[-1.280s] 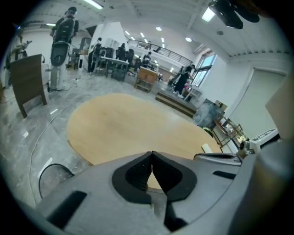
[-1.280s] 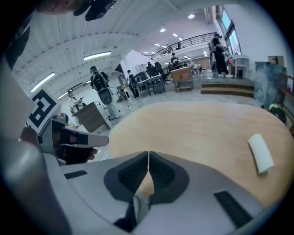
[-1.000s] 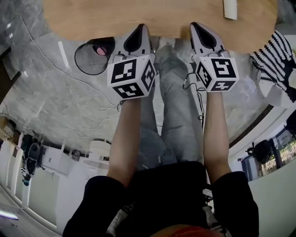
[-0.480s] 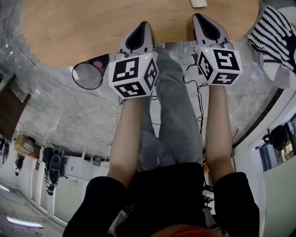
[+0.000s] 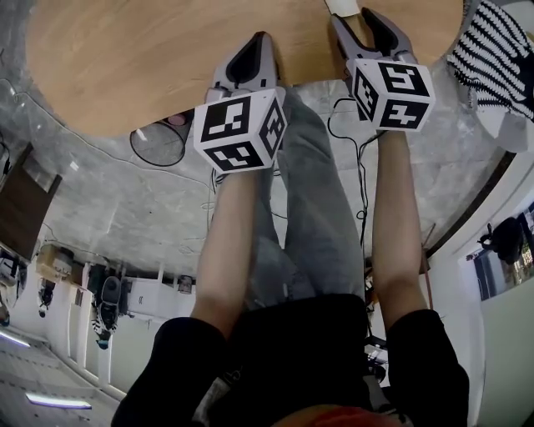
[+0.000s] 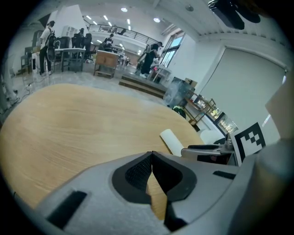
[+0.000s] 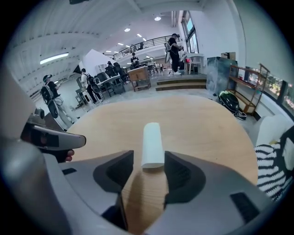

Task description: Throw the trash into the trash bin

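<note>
A white paper roll (image 7: 152,143) lies on the round wooden table (image 7: 197,124); it also shows in the left gripper view (image 6: 173,140) and at the top edge of the head view (image 5: 340,5). My right gripper (image 7: 149,158) (image 5: 352,17) is open. Its jaws have just been opening, and the roll's near end lies between the tips without being pressed. My left gripper (image 6: 151,153) (image 5: 259,40) is shut on nothing, over the table's near edge, left of the roll. A black wire trash bin (image 5: 158,143) stands on the floor, half under the table.
A black-and-white striped cloth (image 5: 492,54) lies on a seat at the right. Cables (image 5: 355,138) trail over the grey floor beside the person's legs. Far behind the table are desks, steps and several people (image 7: 174,48).
Both grippers have moved forward from the table's edge to over the tabletop. The right jaws went from shut to wide open around the roll's end. The left jaws stayed shut.
</note>
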`<action>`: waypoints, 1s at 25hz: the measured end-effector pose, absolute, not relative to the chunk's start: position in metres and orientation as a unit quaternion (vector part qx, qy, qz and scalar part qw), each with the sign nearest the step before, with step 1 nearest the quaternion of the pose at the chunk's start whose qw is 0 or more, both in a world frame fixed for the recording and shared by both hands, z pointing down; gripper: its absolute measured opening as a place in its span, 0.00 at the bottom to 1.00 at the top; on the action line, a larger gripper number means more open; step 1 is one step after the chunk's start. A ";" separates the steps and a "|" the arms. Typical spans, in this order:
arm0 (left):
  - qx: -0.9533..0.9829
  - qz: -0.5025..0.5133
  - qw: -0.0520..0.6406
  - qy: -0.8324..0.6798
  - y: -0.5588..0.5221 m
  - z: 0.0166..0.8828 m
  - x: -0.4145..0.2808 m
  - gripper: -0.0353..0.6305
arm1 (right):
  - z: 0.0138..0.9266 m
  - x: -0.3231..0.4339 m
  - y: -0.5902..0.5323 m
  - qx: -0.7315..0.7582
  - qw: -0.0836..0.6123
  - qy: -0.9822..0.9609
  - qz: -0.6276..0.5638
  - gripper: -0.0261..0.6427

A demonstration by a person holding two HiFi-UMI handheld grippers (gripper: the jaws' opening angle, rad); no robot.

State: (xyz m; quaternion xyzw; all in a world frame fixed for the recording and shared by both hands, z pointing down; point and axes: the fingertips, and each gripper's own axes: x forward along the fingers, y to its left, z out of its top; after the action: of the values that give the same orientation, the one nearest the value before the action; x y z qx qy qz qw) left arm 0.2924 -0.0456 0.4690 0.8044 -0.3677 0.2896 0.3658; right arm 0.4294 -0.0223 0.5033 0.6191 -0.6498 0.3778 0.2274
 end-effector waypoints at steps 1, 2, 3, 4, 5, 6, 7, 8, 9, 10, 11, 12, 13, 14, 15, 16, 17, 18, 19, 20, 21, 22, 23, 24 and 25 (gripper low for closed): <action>0.804 0.291 0.366 -0.368 -0.046 0.471 0.293 0.07 | 0.507 0.431 -0.023 0.618 0.230 -0.649 0.379 0.33; 0.803 0.291 0.367 -0.369 -0.047 0.473 0.294 0.07 | 0.510 0.433 -0.024 0.618 0.232 -0.648 0.381 0.33; 0.802 0.292 0.367 -0.370 -0.047 0.474 0.295 0.07 | 0.513 0.434 -0.025 0.617 0.232 -0.647 0.383 0.33; 0.801 0.292 0.368 -0.371 -0.048 0.475 0.295 0.07 | 0.516 0.436 -0.027 0.616 0.233 -0.647 0.385 0.33; 0.800 0.292 0.368 -0.372 -0.048 0.475 0.295 0.07 | 0.518 0.438 -0.027 0.615 0.233 -0.647 0.387 0.33; 0.799 0.293 0.369 -0.374 -0.048 0.476 0.294 0.07 | 0.519 0.438 -0.027 0.614 0.233 -0.646 0.388 0.33; 0.798 0.293 0.370 -0.375 -0.047 0.476 0.292 0.07 | 0.521 0.438 -0.027 0.614 0.233 -0.646 0.389 0.33; 0.797 0.293 0.370 -0.377 -0.047 0.477 0.290 0.07 | 0.522 0.437 -0.027 0.614 0.232 -0.646 0.390 0.33; 0.796 0.292 0.371 -0.379 -0.048 0.478 0.287 0.07 | 0.524 0.437 -0.028 0.615 0.230 -0.645 0.391 0.33; 0.795 0.291 0.372 -0.381 -0.049 0.478 0.285 0.07 | 0.525 0.437 -0.030 0.616 0.227 -0.644 0.393 0.33; 0.793 0.291 0.372 -0.384 -0.051 0.479 0.282 0.07 | 0.526 0.437 -0.032 0.617 0.222 -0.643 0.396 0.33; 0.792 0.290 0.373 -0.387 -0.053 0.479 0.280 0.07 | 0.526 0.437 -0.033 0.618 0.217 -0.642 0.399 0.31; 0.790 0.289 0.374 -0.390 -0.054 0.479 0.278 0.07 | 0.526 0.436 -0.035 0.619 0.213 -0.641 0.401 0.30; 0.789 0.287 0.375 -0.393 -0.054 0.478 0.276 0.07 | 0.525 0.435 -0.035 0.619 0.210 -0.642 0.401 0.30; 0.789 0.285 0.376 -0.395 -0.054 0.477 0.274 0.07 | 0.524 0.433 -0.035 0.618 0.208 -0.643 0.402 0.29; 0.788 0.283 0.376 -0.397 -0.053 0.476 0.273 0.07 | 0.523 0.432 -0.035 0.617 0.205 -0.645 0.402 0.28; 0.787 0.281 0.377 -0.399 -0.051 0.476 0.271 0.07 | 0.521 0.430 -0.035 0.616 0.201 -0.647 0.402 0.28; 0.786 0.280 0.377 -0.402 -0.049 0.475 0.268 0.07 | 0.519 0.427 -0.034 0.615 0.195 -0.649 0.402 0.27; 0.784 0.279 0.379 -0.405 -0.048 0.476 0.264 0.07 | 0.517 0.424 -0.034 0.614 0.187 -0.652 0.404 0.27; 0.782 0.278 0.381 -0.408 -0.046 0.476 0.259 0.07 | 0.515 0.419 -0.035 0.612 0.180 -0.655 0.406 0.27; 0.779 0.277 0.382 -0.412 -0.045 0.476 0.253 0.07 | 0.513 0.413 -0.036 0.609 0.172 -0.658 0.408 0.26; 0.777 0.275 0.383 -0.417 -0.044 0.477 0.246 0.07 | 0.511 0.406 -0.038 0.606 0.166 -0.662 0.409 0.26; 0.775 0.273 0.384 -0.421 -0.043 0.476 0.239 0.07 | 0.508 0.398 -0.039 0.603 0.161 -0.665 0.410 0.26; 0.773 0.271 0.385 -0.425 -0.041 0.476 0.233 0.07 | 0.506 0.391 -0.039 0.599 0.158 -0.669 0.410 0.26; 0.771 0.268 0.386 -0.429 -0.040 0.476 0.227 0.07 | 0.504 0.385 -0.040 0.596 0.156 -0.673 0.410 0.26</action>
State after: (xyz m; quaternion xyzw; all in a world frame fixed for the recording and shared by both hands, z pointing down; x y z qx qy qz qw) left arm 0.2270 -0.0397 0.4757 0.7714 -0.4291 0.2684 0.3857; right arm 0.3852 -0.0397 0.5040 0.5958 -0.6729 0.4098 0.1556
